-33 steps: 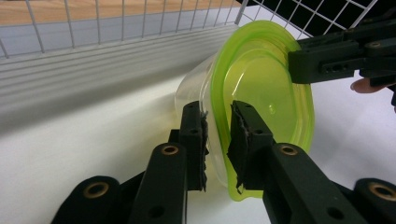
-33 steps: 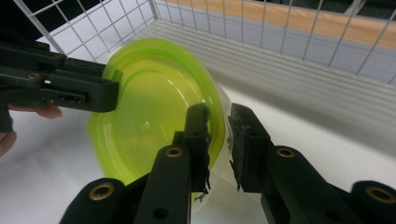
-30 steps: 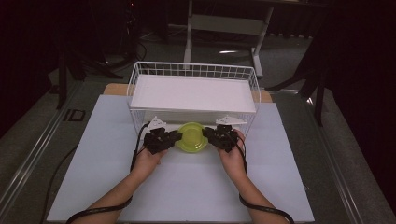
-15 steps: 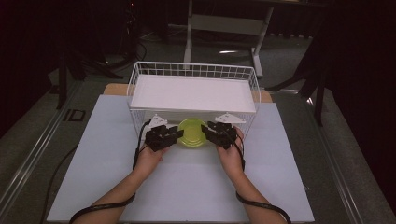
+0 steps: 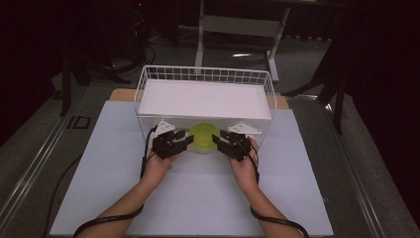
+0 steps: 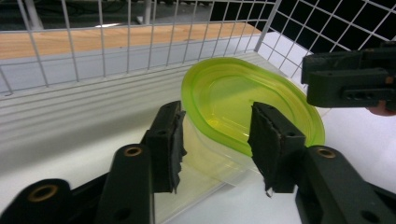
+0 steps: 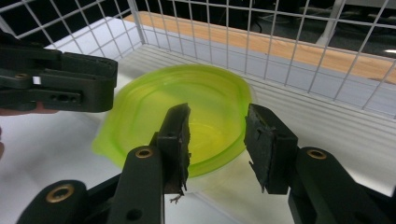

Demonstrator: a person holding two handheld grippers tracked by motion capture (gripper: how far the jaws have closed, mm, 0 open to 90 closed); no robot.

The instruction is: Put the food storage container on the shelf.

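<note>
The green-lidded container [image 5: 203, 138] stands under the shelf of the white wire basket [image 5: 205, 75]. The left gripper [image 5: 186, 142] and right gripper [image 5: 216, 141] flank it; their jaws have just been opening, pads straddling its rim without pressing

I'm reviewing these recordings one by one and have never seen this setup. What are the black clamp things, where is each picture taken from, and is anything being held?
There is no machine here: a person holds a hand-worked gripper in each hand. The high view looks down from above the person's side of the table; the left gripper and right gripper sit at either side of a green lidded container. Each of the other two pictures comes from a camera riding on one gripper, looking along its black fingers.

On the white table cover stands a white wire basket with a white shelf; the container sits under that shelf, at the open front.

Nothing is gripped now. Both pairs of fingers have just been opening, and they stand apart around the container's rim without pressing on it.
</note>
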